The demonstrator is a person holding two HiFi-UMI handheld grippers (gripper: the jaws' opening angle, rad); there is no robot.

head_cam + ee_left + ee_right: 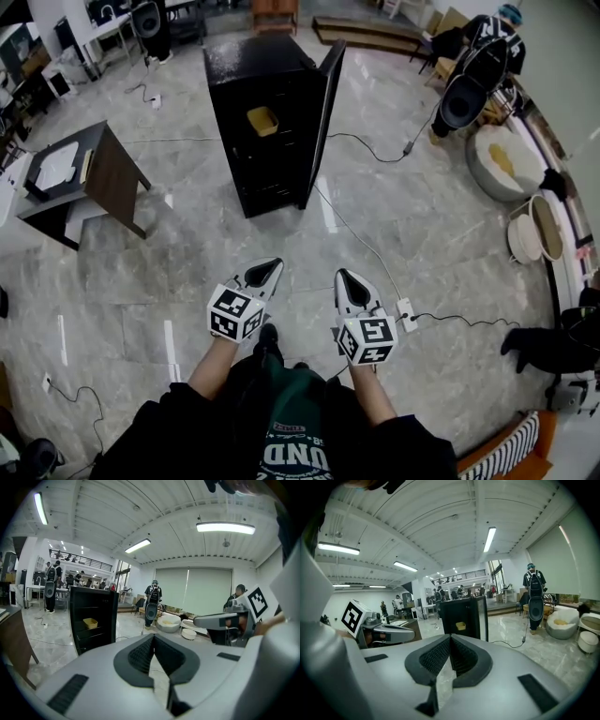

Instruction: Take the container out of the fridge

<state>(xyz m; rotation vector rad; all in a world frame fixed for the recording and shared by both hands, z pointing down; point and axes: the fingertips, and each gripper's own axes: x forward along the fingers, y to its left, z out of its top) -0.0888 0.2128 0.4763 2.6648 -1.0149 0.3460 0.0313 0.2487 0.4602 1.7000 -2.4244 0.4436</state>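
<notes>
A small black fridge (267, 122) stands on the floor ahead with its door (323, 112) swung open to the right. A yellow container (262, 120) sits on a shelf inside; it also shows as the yellow container (90, 623) in the left gripper view and the yellow container (461, 626) in the right gripper view. My left gripper (267, 272) and right gripper (349, 281) are held side by side near my body, well short of the fridge. Both are shut with nothing between the jaws.
A dark desk (84, 178) stands at the left. A cable (370, 248) runs across the marble floor from the fridge to a socket block (407, 314) by my right gripper. A person (483, 56) with gear stands at the far right near round cushions (506, 159).
</notes>
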